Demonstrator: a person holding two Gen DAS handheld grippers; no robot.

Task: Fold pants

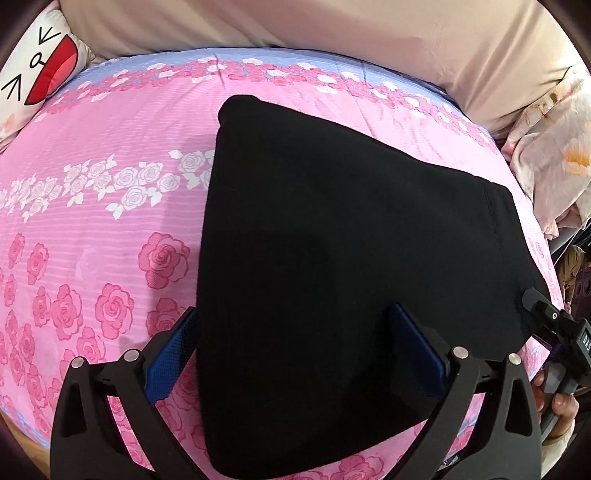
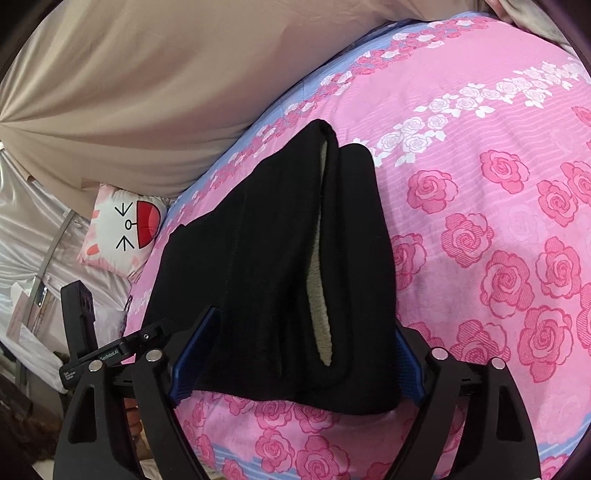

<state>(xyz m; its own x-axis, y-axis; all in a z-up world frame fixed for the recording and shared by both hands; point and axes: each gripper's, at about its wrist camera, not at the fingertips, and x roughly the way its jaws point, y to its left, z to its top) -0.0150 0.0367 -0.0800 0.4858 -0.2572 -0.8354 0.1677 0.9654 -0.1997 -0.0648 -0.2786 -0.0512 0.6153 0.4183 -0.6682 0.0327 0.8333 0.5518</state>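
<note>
Black pants [image 1: 332, 240] with a cream fleece lining lie folded on a pink rose-print bedsheet [image 1: 92, 221]. In the left wrist view my left gripper [image 1: 291, 354] is open, its blue-padded fingers [image 1: 166, 365] straddling the near edge of the folded pants. In the right wrist view the pants [image 2: 266, 258] show the fleece lining at the waistband opening. My right gripper [image 2: 291, 365] is open, its fingers on either side of the waistband end. The right gripper also shows at the right edge of the left wrist view [image 1: 554, 325].
A beige curtain or cover [image 1: 332, 26] runs along the far side of the bed. A white cat-face pillow [image 2: 125, 229] lies at the bed's corner. A floral blanket [image 1: 554, 155] is heaped at the right. The bedsheet [image 2: 498, 221] lies bare to the right of the pants.
</note>
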